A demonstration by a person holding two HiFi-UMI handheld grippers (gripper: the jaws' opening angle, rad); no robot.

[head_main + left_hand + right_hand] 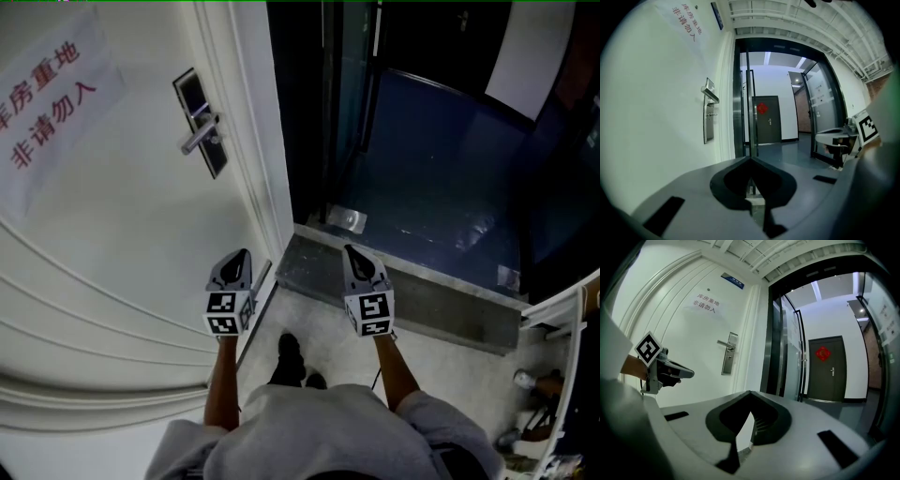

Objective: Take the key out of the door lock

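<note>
Jaws of the left gripper (238, 255) are seen pressed together at their tips, with nothing between them. Those of the right gripper (350, 249) are likewise fully closed and empty. Both grippers are held low, just ahead of the person's body and well apart from the lock.

Beyond them, one white door (112, 234) is noted on the left, beside a dark doorway. One lock plate (200, 122) is fitted to the door, with one lever handle (199, 138) across it. Below the lever, what is judged to be the one key (711, 114) is made out in the left gripper view as a small projection from the plate. It is too small to be confirmed. One paper notice (47, 94) with red characters is posted on the door.

Farthest off, one dark door (833, 369) bearing one red ornament (823, 354) is recorded across the corridor.

Nothing of the task is judged done. The approach, the grip on the key and its withdrawal all remain.
</note>
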